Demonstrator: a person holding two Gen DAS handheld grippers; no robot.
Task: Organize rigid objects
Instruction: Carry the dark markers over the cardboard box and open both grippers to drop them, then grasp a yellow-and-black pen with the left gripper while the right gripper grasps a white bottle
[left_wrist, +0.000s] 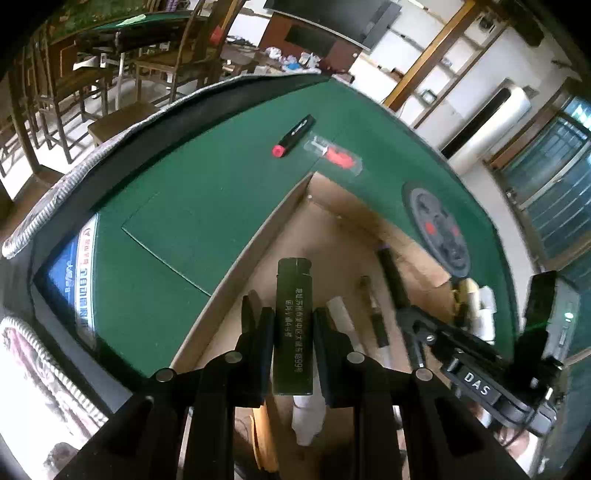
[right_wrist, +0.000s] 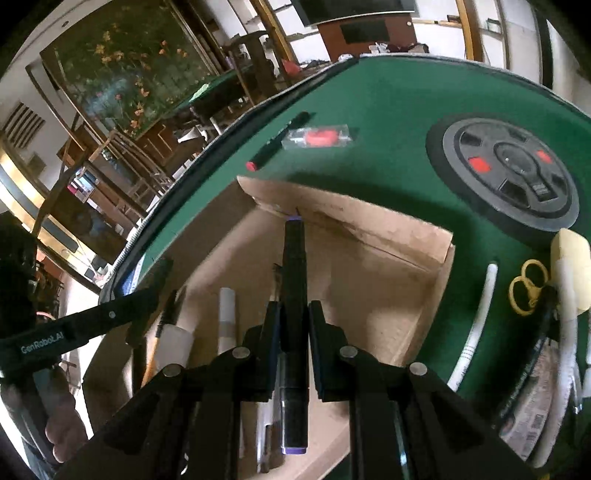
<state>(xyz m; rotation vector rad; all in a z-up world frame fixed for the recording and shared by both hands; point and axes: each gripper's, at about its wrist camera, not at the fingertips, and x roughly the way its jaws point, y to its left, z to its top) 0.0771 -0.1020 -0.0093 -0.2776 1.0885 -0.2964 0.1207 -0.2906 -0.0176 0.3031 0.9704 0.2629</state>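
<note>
Both tools are closed on something as we hold them above the open cardboard box (left_wrist: 332, 236). Our left tool (left_wrist: 293, 317) grips a dark green lighter (left_wrist: 293, 325) by its long sides, its pads pressed flat against the printed body, and the lighter stands up between the fingers, above the near left part of the box. Our right tool (right_wrist: 293, 314) clamps a black marker (right_wrist: 293, 266) with a purple end, which points away from us toward the far wall of the box. In the left wrist view the right tool (left_wrist: 417, 314) shows to the right, low over the box, with the marker (left_wrist: 391, 269) slanting up from it. In the right wrist view the left tool (right_wrist: 147, 306) reaches in from the left edge, and a hand (right_wrist: 62, 424) grips its handle below. On the floor of the box lie several long things side by side: a white tube (right_wrist: 226, 317), a brush with a wooden handle (right_wrist: 162, 325), and pens (right_wrist: 266, 435) under the right tool. The box sits on a green worktop (left_wrist: 207, 184). Beyond its far corner lie a black marker with a red cap (left_wrist: 293, 136) and, just beside it, a clear packet with a red piece inside (left_wrist: 338, 155). To the right of the box, a round black panel with red marks (right_wrist: 517, 166) is set into the worktop. Near the right edge we see yellow scissors (right_wrist: 524, 288), a white cable (right_wrist: 480, 321) and a pale yellow block (right_wrist: 570, 258).
</note>
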